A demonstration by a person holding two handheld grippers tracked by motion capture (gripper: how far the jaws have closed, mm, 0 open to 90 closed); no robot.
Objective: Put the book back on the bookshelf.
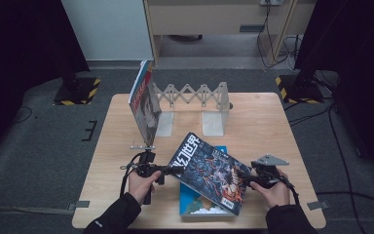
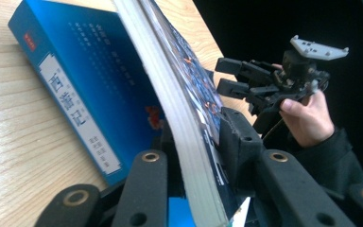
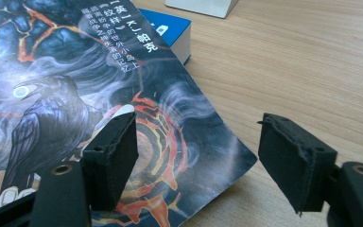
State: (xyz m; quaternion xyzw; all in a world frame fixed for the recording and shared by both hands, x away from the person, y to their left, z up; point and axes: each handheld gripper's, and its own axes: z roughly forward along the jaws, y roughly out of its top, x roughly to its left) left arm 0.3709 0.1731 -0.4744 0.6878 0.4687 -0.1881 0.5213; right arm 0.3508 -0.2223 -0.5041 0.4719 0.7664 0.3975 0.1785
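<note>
A magazine (image 1: 209, 170) with a dark, fiery cover hangs tilted over the front of the wooden table (image 1: 265, 124). My left gripper (image 1: 172, 169) is shut on its left edge; in the left gripper view the pads press the page block (image 2: 170, 94) from both sides. Beneath it a blue book (image 1: 195, 202) lies flat on the table, also seen as the blue book (image 2: 80, 80) with a white label. My right gripper (image 1: 247, 179) stands open at the magazine's right corner (image 3: 208, 161). One jaw is over the cover and the other over bare wood, and neither touches the paper.
An expanding white book rack (image 1: 199, 95) stands at the back of the table. A second magazine (image 1: 143, 105) leans upright against its left end. The table's front edge runs just under the blue book. Dark stands flank the table on the floor.
</note>
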